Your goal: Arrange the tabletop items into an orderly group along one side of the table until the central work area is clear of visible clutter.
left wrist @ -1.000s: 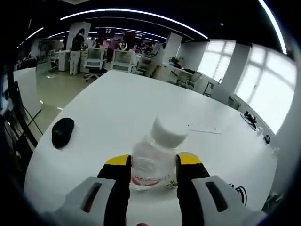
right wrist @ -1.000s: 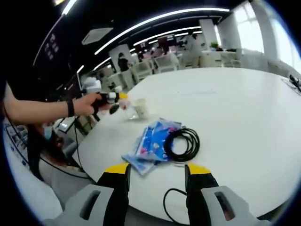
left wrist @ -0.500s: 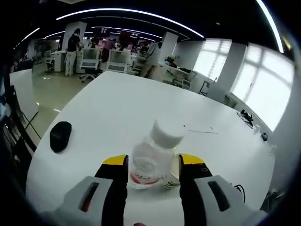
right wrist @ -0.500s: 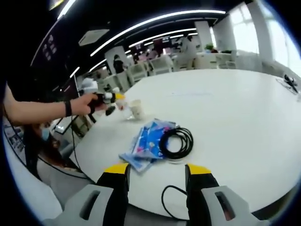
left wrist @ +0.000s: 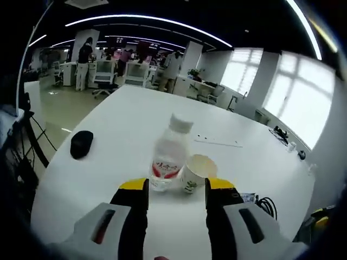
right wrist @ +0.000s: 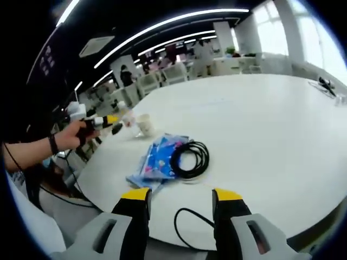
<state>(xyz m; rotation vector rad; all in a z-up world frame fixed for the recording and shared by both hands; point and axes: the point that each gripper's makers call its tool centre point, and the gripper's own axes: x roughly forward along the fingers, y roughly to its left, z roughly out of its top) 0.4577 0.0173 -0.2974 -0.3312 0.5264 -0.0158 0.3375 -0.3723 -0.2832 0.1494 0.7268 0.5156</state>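
Bottle point(left wrist: 167, 160) and cup point(left wrist: 197, 172) stand on the white office table point(left wrist: 135, 124); both grippers gape, empty.

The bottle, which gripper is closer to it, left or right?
Left. The left gripper sits open just in front of the bottle, not touching it. The right gripper hangs over the table's near edge by the black cable, well away from the bottle.

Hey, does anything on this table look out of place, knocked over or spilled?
Nothing looks spilled or tipped. The water bottle stands upright beside the paper cup. The oddest bit is the coiled black cable lying partly on the blue packet, with another cable end trailing off the table edge.
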